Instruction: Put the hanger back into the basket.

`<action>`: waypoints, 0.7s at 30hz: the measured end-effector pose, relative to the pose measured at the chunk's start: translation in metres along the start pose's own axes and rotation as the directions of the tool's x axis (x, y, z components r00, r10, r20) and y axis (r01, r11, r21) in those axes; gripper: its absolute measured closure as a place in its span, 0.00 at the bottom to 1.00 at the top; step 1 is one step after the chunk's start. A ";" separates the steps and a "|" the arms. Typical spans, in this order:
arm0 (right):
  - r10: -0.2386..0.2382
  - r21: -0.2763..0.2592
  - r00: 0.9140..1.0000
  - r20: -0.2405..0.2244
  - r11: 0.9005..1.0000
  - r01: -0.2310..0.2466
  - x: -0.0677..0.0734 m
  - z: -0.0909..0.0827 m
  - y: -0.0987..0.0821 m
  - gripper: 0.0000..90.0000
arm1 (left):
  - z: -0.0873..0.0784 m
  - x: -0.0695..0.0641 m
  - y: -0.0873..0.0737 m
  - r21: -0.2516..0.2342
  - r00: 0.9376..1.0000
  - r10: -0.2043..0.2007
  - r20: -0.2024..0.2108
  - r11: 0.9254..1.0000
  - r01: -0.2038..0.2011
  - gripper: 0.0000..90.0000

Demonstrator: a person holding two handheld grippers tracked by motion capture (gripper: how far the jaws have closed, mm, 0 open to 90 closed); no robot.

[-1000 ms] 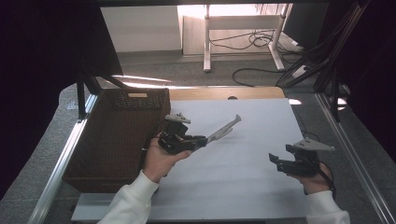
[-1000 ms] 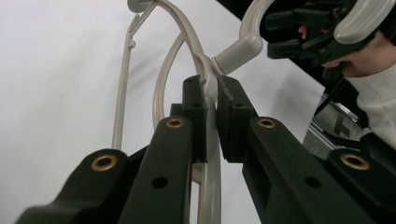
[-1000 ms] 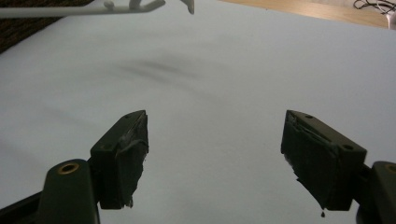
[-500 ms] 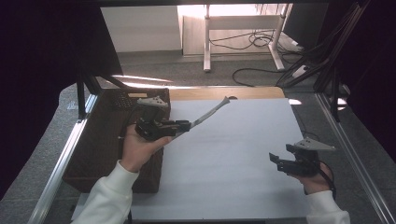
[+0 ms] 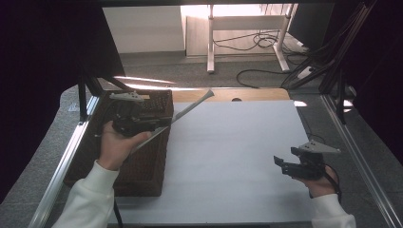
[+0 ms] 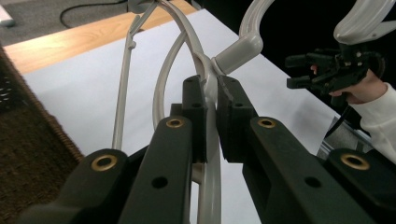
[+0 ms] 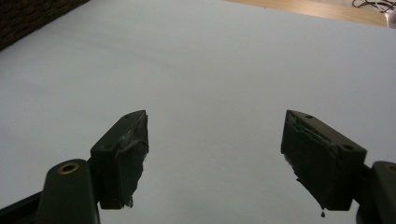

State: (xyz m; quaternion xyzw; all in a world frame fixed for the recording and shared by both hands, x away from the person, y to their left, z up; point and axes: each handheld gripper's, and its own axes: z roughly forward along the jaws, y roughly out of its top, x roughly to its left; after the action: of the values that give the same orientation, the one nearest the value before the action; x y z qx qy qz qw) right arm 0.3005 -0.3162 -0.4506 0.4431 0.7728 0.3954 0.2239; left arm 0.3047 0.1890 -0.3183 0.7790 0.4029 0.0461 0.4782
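**Spotter:** Hanger [image 5: 190, 108], pale grey plastic: you have it pinched in your left gripper [image 5: 159, 124], jaws pressed tight on its thin frame. From above it sticks out slantwise from the jaws, up and to the right, with its far tip over the wooden strip [image 5: 256, 94] at the back edge of the table [image 5: 237, 156].

**Operator:** Where is my left hand against the basket?

**Spotter:** Your left hand [image 5: 116, 145] is above the dark woven basket [image 5: 147, 166], which sits at the left side of the white table. The hanger is clear of the table surface, and its near end lies over the basket's right rim.

**Operator:** What does the left gripper view show of the grip?

**Spotter:** The two black pads [image 6: 194, 116] squeeze one curved bar of the hanger [image 6: 205, 79] between them. The hook bends off to the upper right, and a thinner bar runs down on the left.

**Operator:** And my right?

**Operator's second:** Your right gripper [image 5: 280, 164] is at the table's right edge, well apart from the hanger. In the right gripper view its jaws stand spread wide with nothing between them, above bare white table [image 7: 210, 70].
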 end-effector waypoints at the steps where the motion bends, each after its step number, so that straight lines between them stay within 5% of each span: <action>1: 0.000 0.001 1.000 0.000 1.000 0.000 0.000 0.000 0.000 0.27 | -0.003 0.002 0.000 -0.003 1.000 -0.003 -0.001 1.000 0.003 0.93; 21: -0.001 0.002 1.000 0.002 1.000 0.001 0.001 0.002 -0.001 0.27 | -0.051 0.032 -0.010 -0.081 0.998 -0.043 -0.036 0.996 0.040 0.93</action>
State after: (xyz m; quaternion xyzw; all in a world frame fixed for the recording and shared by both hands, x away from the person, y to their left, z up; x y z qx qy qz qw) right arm 0.3010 -0.3152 -0.4520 0.4433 0.7732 0.3940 0.2245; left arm 0.2970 0.2485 -0.3081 0.7498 0.4257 0.0670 0.5021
